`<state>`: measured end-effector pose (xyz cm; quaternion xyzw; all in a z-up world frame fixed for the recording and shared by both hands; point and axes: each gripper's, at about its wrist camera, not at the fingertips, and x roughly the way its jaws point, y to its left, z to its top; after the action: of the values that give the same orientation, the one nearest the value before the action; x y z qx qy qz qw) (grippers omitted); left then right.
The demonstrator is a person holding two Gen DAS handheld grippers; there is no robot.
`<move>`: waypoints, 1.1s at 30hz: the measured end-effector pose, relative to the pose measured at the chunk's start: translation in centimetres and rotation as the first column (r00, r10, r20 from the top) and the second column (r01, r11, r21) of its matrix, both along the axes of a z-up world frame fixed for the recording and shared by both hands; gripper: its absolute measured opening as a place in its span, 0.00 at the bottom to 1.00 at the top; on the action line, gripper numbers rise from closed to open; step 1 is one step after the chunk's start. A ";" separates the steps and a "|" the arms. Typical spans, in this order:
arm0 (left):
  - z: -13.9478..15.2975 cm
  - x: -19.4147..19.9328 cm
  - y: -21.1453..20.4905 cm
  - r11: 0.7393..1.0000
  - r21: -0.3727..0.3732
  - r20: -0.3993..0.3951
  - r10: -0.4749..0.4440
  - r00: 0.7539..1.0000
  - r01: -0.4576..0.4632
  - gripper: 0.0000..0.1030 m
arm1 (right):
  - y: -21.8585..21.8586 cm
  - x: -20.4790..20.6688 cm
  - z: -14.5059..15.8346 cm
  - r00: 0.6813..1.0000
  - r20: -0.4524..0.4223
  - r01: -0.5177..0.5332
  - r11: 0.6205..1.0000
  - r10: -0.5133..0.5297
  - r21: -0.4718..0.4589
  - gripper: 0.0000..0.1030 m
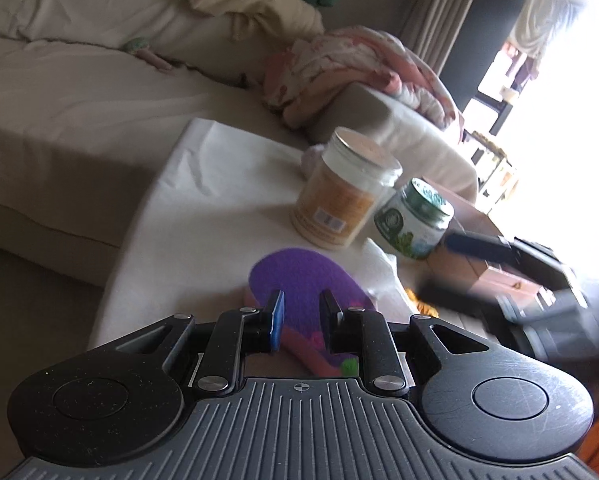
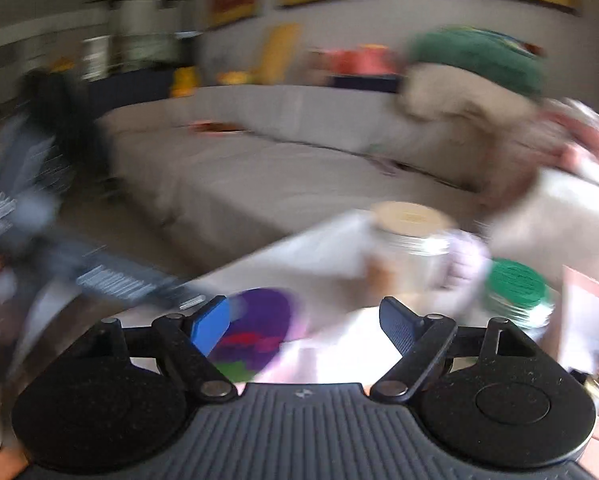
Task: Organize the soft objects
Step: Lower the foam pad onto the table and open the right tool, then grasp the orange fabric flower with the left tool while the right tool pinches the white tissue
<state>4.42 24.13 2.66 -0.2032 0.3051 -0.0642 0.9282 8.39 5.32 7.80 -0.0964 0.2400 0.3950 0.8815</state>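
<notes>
A flat purple soft toy (image 1: pixel 299 276) with a pink edge and a green patch lies on the white cloth (image 1: pixel 203 200) covering the table. My left gripper (image 1: pixel 301 318) is shut on its near end, and the toy shows between the narrow jaws. In the right wrist view, which is blurred, the same purple toy (image 2: pixel 259 320) sits just beyond the blue left finger (image 2: pixel 211 324). My right gripper (image 2: pixel 303 312) stands wide open with nothing pressed between its pads. From the left wrist view it appears as a dark blur at the right (image 1: pixel 437 266).
A large white jar (image 1: pixel 339 196) with an orange label and a smaller green-lidded jar (image 1: pixel 415 220) stand just beyond the toy. A small lilac soft thing (image 1: pixel 311 158) sits behind them, a cardboard box (image 1: pixel 471 216) to the right. A beige sofa (image 1: pixel 79 92) holds a pink blanket (image 1: pixel 359 68) and cushions.
</notes>
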 end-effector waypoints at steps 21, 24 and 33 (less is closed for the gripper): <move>1.5 -0.4 -1.4 0.996 0.080 0.002 0.050 0.999 -0.050 0.21 | -6.5 2.5 6.7 0.994 -0.088 0.087 0.976 -0.071 0.197 0.04; 2.2 -0.3 -3.0 0.991 0.130 0.022 0.021 1.000 -0.024 0.21 | -8.3 1.1 4.0 0.987 -0.052 0.154 0.985 -0.150 0.081 0.04; 1.1 1.9 -12.2 0.900 0.409 0.017 -0.176 0.984 0.154 0.22 | -12.3 -1.8 -4.4 0.955 -0.113 0.268 0.961 -0.274 -0.068 0.14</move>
<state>6.28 11.88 3.76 0.0222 0.3028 -0.0834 0.9491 6.61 -6.95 3.45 -0.0612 0.3144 0.2691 0.9083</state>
